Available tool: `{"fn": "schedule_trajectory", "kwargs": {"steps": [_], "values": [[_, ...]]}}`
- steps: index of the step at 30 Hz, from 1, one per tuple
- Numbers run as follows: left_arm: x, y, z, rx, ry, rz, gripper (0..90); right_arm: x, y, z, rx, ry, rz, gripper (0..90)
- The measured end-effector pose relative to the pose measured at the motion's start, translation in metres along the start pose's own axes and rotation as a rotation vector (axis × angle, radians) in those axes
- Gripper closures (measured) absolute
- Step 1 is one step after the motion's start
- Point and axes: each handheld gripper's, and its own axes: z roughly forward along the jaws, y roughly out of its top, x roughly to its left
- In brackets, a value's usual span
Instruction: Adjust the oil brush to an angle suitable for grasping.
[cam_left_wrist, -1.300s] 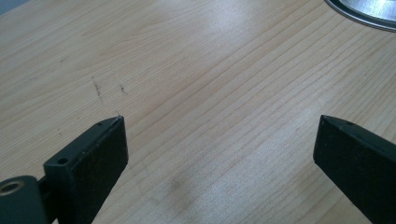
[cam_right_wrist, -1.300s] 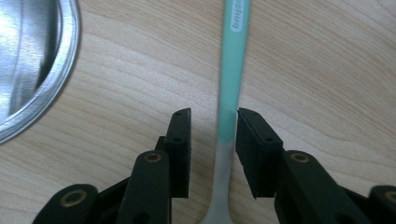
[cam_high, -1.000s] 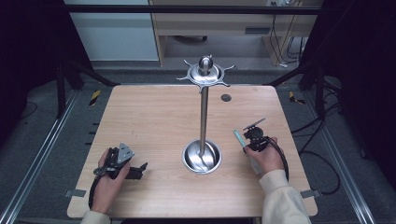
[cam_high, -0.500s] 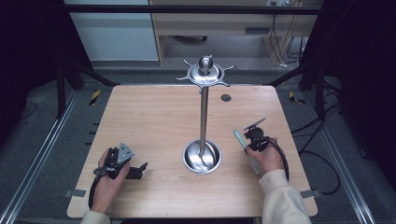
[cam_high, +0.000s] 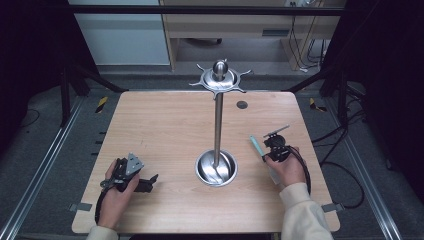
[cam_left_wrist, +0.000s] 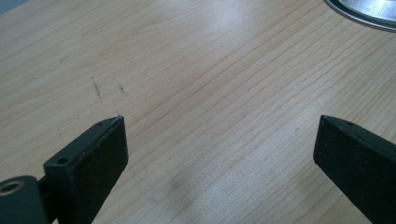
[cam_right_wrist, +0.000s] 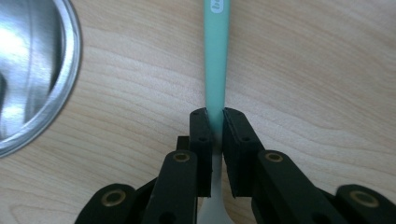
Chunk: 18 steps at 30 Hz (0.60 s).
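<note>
A tall metal stand (cam_high: 218, 125) rises from a round dish base (cam_high: 216, 169) at the table's middle, with a star-shaped hooked cap (cam_high: 219, 78) on top. My right gripper (cam_high: 265, 156) rests on the table right of the base and is shut on a mint-green utensil handle (cam_high: 256, 145). In the right gripper view, the handle (cam_right_wrist: 215, 56) runs straight ahead from the closed jaws (cam_right_wrist: 215, 116), and the base rim (cam_right_wrist: 42, 70) is at the left. My left gripper (cam_high: 150, 181) lies at the front left, open (cam_left_wrist: 219, 154) over bare wood, with the base rim (cam_left_wrist: 364, 9) far ahead.
The wooden table (cam_high: 165, 125) has a small dark round plug (cam_high: 242, 104) near its far right. Black frame posts and rails flank it on both sides. A cable (cam_high: 305, 170) loops beside my right hand.
</note>
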Motion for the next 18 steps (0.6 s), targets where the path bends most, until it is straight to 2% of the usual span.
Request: {"fn": "schedule_trajectory", "kwargs": {"steps": [4,7,9,11,14,16,18], "values": [[0.000,0.000,0.000,0.000,0.000,0.000,2.7,-0.001,0.001,-0.009,-0.044,0.007,0.009,82.7],[0.000,0.000,0.000,-0.003,-0.001,-0.003,2.7,-0.003,0.001,-0.018,-0.098,0.011,-0.001,82.7],[0.000,0.000,0.000,-0.001,0.001,-0.002,2.7,-0.006,0.001,-0.028,-0.153,0.020,-0.013,82.7],[0.000,0.000,0.000,-0.003,0.001,-0.004,2.7,-0.007,0.001,-0.031,-0.167,0.018,-0.013,82.7],[0.000,0.000,0.000,-0.004,0.001,-0.004,2.7,-0.009,0.002,-0.046,-0.226,0.010,-0.005,82.7],[0.000,0.000,0.000,-0.004,0.001,-0.004,2.7,-0.010,0.002,-0.050,-0.242,0.012,-0.010,82.7],[0.000,0.000,0.000,-0.004,0.003,-0.004,2.7,-0.009,0.004,-0.064,-0.281,0.008,-0.025,82.7]]}}
